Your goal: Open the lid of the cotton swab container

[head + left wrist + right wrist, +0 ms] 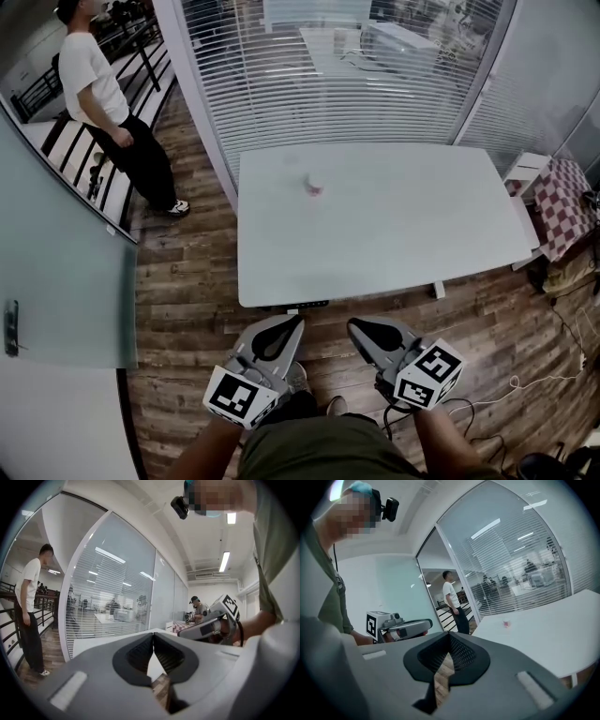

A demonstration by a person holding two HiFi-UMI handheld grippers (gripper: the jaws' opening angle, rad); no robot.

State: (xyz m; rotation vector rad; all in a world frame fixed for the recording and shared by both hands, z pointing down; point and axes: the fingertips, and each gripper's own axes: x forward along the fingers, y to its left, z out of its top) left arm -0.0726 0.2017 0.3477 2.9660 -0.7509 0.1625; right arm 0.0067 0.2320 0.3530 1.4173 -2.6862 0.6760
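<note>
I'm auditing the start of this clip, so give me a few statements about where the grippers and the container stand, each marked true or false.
1. The left gripper and the right gripper both have their jaws together with nothing between them. True.
2. The small container is held in the right gripper. False: it stands on the white table, apart from both grippers.
3. Both grippers hang over the tabletop. False: they are short of its near edge, over the wood floor.
4. A person in a white shirt stands off to the table's left. True.
</note>
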